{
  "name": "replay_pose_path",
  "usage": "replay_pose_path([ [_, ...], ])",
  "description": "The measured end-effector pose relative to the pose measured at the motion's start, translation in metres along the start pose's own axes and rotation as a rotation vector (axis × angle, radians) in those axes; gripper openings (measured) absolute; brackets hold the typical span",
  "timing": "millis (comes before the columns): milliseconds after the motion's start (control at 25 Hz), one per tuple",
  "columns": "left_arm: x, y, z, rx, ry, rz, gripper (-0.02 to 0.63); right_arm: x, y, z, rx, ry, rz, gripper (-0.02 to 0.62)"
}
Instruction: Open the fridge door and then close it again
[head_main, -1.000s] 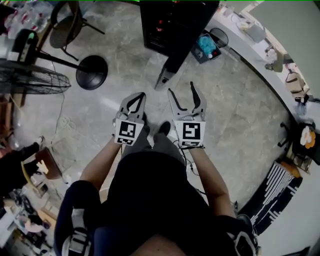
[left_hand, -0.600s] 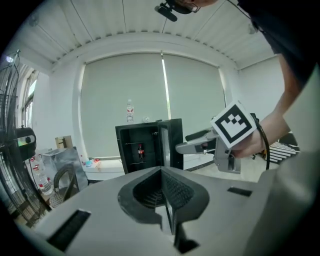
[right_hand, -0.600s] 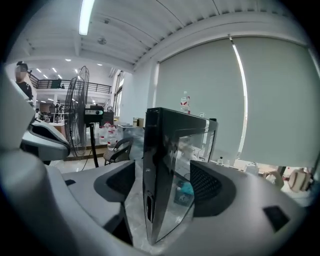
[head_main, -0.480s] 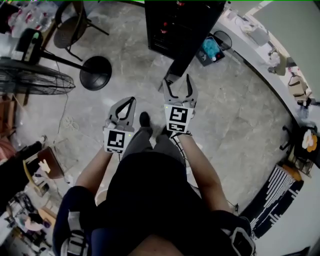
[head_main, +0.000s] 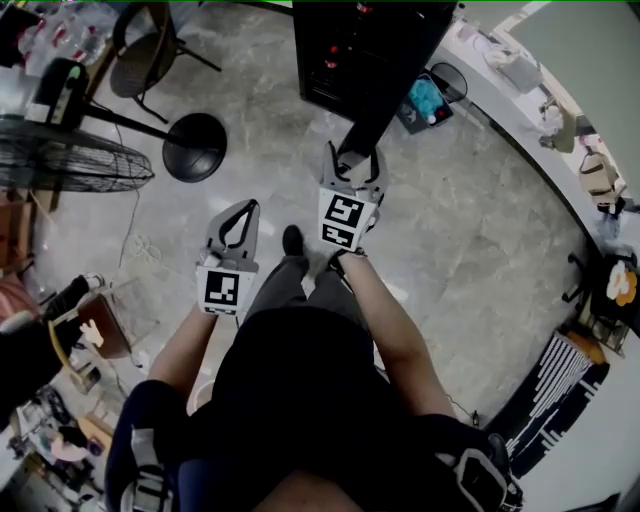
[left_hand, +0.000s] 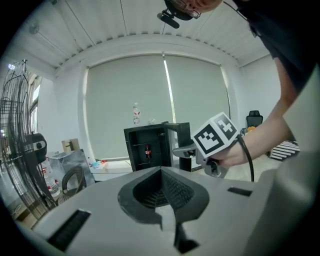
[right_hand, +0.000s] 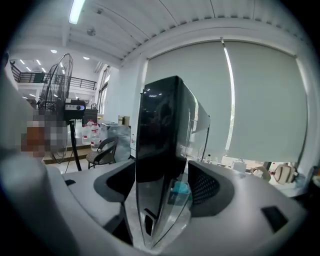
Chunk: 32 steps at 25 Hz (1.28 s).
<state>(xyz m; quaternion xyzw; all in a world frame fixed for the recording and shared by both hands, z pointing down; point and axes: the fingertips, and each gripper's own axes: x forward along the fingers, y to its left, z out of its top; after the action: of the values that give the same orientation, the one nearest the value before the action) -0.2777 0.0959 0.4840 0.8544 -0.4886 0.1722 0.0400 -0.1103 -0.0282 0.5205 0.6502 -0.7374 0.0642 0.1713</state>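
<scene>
**Grey marbled floor, a fridge standing open**

Grey floor (head_main: 480, 230) runs up to a long white bench (head_main: 520, 110) on the right. The black fridge (head_main: 340, 50) stands just off that bench's far end, out from its front edge. Its fridge door (head_main: 372, 110) is swung wide and points away from the cabinet towards the person.

The right gripper (head_main: 355, 162) has its jaws spread to either side of the door's free edge. Its own view shows the slab between the pads, close on both sides, though I judge it not yet clamped. The left gripper (head_main: 243, 212) hangs lower and further from the fridge, jaws pressed together on nothing.

With the door already out, the opening half looks done and the closing is in hand. The next move calls for nipping that edge (or simply bearing sideways on it) and swinging it round its hinge to the cabinet. It should follow the arc, so the pads do not slide off the glossy panel.

A second ago both grippers rode side by side, well short of the door. Half a second ago the right one's tips were only reaching its end. Now it straddles the edge, and the left has dropped behind.

A blue thing (head_main: 422, 97) lies between the fridge and the bench's front edge. A fan (head_main: 70, 165) and a chair (head_main: 140, 60) stand well apart from the bench.
</scene>
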Motion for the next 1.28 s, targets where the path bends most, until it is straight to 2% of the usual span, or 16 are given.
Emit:
replay_pose_path([
  [200,-0.002,0.003,0.000,0.005,0.000,0.001,0.025,-0.001,-0.002,0.001,0.006,-0.010,-0.043,0.313],
  [560,0.007,-0.003,0.004,0.011,-0.006,-0.030,0.024,-0.016,-0.020,-0.008,0.047,0.004,-0.051,0.278],
  [1280,0.043,-0.052,0.026,0.038,-0.039,-0.153,0.023,-0.067,-0.139,-0.044,0.134,0.039,-0.164,0.222],
])
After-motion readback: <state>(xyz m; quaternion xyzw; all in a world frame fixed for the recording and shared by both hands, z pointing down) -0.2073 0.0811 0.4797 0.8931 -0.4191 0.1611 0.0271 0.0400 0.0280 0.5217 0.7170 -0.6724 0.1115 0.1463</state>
